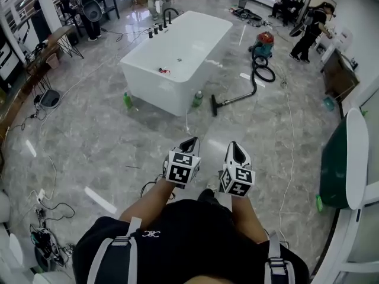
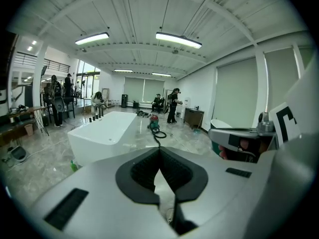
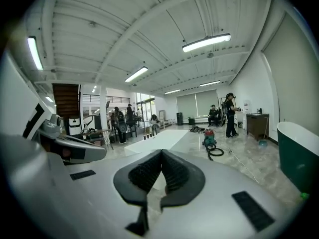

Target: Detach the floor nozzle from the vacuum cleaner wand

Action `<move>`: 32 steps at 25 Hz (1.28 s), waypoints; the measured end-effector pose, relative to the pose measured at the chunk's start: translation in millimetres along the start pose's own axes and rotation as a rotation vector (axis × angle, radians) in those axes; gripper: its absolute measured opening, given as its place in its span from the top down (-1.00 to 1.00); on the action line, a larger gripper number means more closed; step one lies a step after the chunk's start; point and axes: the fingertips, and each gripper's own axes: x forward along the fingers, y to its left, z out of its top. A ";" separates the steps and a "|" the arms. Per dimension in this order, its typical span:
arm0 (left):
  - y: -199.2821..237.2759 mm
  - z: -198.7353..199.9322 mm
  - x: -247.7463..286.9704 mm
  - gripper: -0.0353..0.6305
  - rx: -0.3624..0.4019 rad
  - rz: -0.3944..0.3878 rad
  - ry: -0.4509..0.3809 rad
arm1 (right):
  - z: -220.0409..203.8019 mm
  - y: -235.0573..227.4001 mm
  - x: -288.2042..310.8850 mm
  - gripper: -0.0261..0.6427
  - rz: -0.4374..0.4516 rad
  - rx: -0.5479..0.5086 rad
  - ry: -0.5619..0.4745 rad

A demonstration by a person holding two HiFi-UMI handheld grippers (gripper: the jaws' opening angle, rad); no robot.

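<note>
Head view shows left claw (image 1: 192, 140) and right claw (image 1: 235, 144), ribbed black, pressed together over glossy marbled floor (image 1: 106, 135).

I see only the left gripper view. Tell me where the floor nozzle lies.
Observer: The floor nozzle lies on the floor off the bathtub, at its near corner, beside a green bottle.
Operator: Report whether it's on the wand.
Observer: The wand runs straight into it; they look attached.
Operator: Check the right gripper.
Observer: The right gripper is shut, with nothing between its jaws.
</note>
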 end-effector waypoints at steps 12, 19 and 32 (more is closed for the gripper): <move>-1.9 72.7 149.2 0.88 0.000 0.021 0.006 | 48.3 -109.4 126.7 0.91 0.004 0.034 -0.027; -23.2 108.4 237.0 0.88 0.016 0.018 0.018 | 71.1 -179.1 186.5 0.91 0.014 0.044 -0.027; -66.1 128.2 348.3 0.88 -0.009 -0.054 0.080 | 66.5 -270.8 253.3 0.91 0.011 0.063 0.050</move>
